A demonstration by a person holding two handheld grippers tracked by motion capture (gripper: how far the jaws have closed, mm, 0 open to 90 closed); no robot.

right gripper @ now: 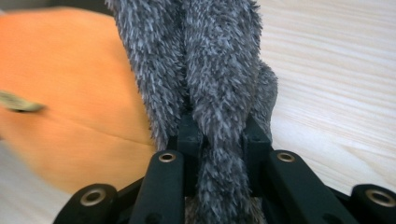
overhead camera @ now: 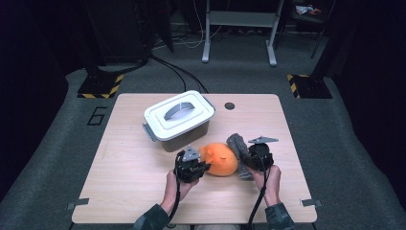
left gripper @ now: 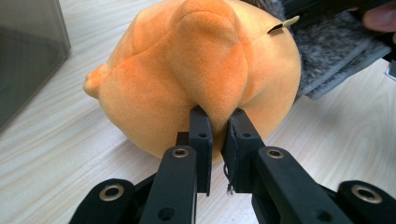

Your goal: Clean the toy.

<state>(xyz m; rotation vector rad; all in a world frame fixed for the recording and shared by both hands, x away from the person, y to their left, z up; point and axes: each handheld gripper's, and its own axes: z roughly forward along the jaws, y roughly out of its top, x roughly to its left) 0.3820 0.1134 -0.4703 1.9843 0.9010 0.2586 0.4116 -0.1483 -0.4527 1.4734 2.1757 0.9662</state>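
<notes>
box (overhead camera: 178, 120) – behind plush toy (overhead camera: 221, 159) | fuzzy cloth (overhead camera: 238, 146) – right of toy, touching | all on table (overhead camera: 129, 182)

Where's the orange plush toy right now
In the high view the orange plush toy lies on the table's near half, just in front of the lidded box, pinched by the left gripper, the grey fuzzy cloth against its right side.

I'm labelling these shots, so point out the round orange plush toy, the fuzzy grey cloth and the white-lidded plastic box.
Round orange plush toy (left gripper: 187, 70): left gripper view, its bulging middle.
Fuzzy grey cloth (right gripper: 219, 70): right gripper view, its hanging fold.
White-lidded plastic box (overhead camera: 178, 115): high view, its lid.
</notes>
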